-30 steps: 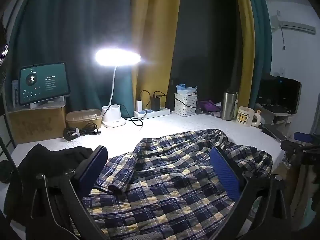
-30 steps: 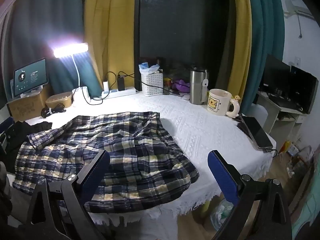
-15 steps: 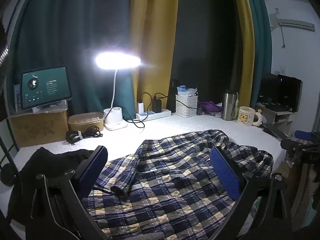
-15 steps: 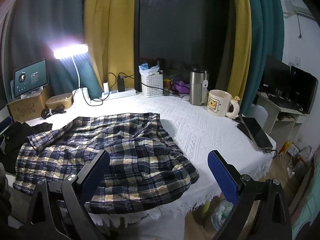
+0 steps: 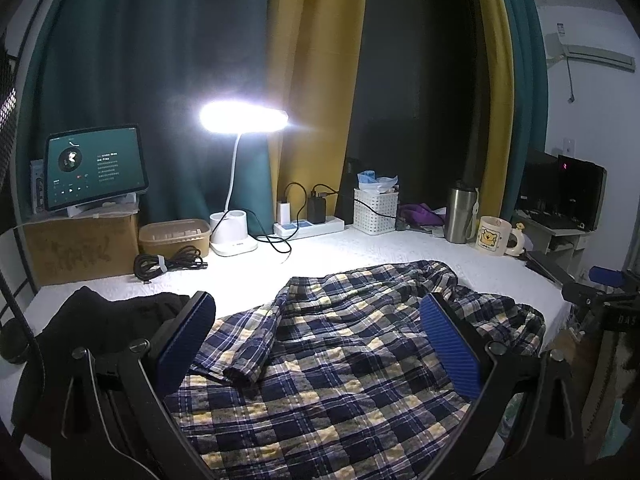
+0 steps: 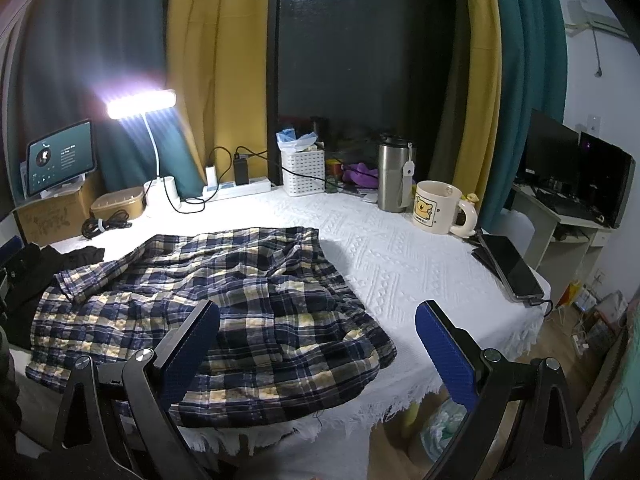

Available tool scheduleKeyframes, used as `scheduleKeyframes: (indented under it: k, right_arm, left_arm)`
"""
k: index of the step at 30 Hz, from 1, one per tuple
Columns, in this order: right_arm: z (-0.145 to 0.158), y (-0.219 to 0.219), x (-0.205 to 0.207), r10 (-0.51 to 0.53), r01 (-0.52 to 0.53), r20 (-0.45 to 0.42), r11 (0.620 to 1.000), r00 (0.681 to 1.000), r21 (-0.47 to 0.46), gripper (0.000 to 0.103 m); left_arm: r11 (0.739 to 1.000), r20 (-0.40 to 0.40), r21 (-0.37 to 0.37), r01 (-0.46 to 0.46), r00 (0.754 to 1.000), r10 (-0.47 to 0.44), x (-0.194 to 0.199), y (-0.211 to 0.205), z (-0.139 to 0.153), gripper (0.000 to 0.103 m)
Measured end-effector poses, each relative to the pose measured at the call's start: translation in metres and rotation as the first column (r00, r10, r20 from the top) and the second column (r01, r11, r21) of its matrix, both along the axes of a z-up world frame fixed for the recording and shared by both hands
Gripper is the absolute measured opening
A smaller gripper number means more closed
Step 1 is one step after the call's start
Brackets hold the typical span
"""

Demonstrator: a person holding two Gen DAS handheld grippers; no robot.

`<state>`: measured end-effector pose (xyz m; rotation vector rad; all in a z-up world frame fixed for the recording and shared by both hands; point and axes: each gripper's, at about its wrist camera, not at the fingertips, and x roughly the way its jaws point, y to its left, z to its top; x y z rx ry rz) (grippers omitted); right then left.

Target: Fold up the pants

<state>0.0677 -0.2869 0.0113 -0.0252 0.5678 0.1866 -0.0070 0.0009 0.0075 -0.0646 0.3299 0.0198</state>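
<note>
Rising a little since a second ago, left gripper [image 5: 318, 334] hanging wide open above the plaid pants [image 5: 340, 364]. Lying rumpled on the white tablecloth [image 6: 400, 248], spreading under both grippers. Hovering open and empty by their near edge, right gripper [image 6: 318, 340]. Sitting left of them, black cloth [image 5: 108, 320].

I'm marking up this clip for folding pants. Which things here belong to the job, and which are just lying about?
For the job:
plaid pants
left tongs, open
right tongs, open

Lying about:
black garment
bear mug
steel tumbler
phone
desk lamp
tablet
white basket
</note>
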Motion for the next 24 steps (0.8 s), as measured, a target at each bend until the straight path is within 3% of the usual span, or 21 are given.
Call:
scheduleKeyframes:
  k: [24]
  right_arm:
    - [0.0028,0.0034,-0.0024,0.002,-0.002,0.009,1.0,1.0,-0.005,0.099]
  left_arm:
    - [1.0,0.003,0.024,0.002,1.0,-0.002,-0.002,-0.0019,0.0044,0.101]
